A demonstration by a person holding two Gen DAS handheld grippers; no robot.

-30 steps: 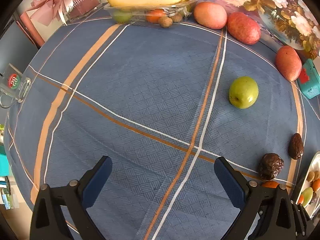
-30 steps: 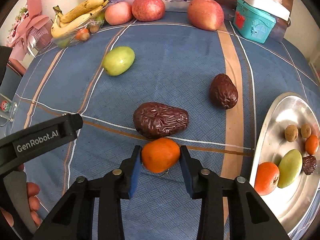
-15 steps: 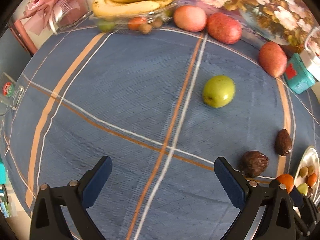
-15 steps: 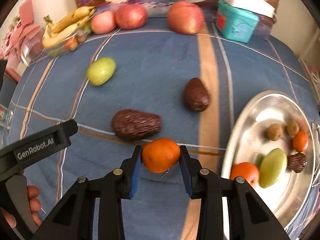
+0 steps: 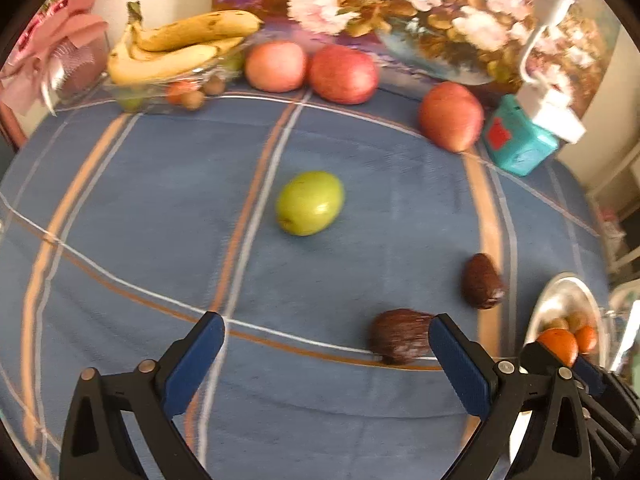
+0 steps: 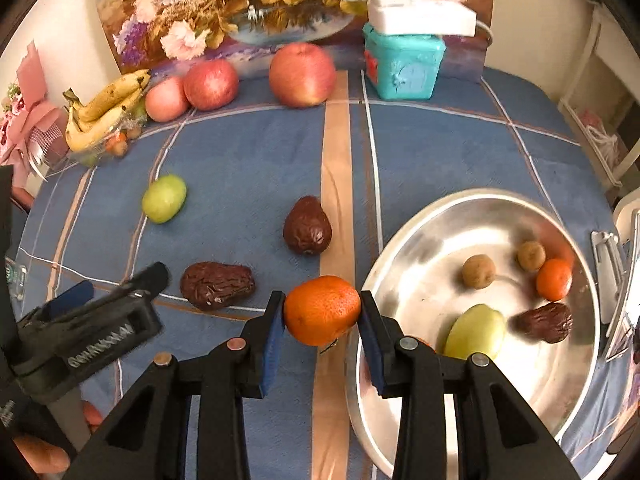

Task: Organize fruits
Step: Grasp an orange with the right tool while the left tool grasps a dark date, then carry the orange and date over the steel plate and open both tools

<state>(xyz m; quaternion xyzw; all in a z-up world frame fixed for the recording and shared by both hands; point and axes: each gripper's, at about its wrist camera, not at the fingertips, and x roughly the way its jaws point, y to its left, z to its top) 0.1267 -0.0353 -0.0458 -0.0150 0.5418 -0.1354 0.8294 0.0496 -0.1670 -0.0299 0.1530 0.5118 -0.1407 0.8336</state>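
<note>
Orange tangerine (image 6: 322,309) is clamped between the right gripper's (image 6: 322,322) blue pads at lower centre of the right wrist view, just left of the steel tray (image 6: 404,236). Left gripper (image 5: 326,354) jaws stand wide apart, holding nothing, above the blue cloth (image 5: 160,200).

Open blue cloth (image 5: 168,208) lay left of the green fruit (image 5: 310,203), free to pass. Two dark dates (image 6: 217,285) (image 6: 307,226) sat between the green fruit and the metal tray (image 6: 404,232). The back edge was blocked by apples (image 6: 302,74), bananas (image 6: 106,110) and a teal box (image 6: 402,66). Tray centre was bare; small fruits crowded its right side.
</note>
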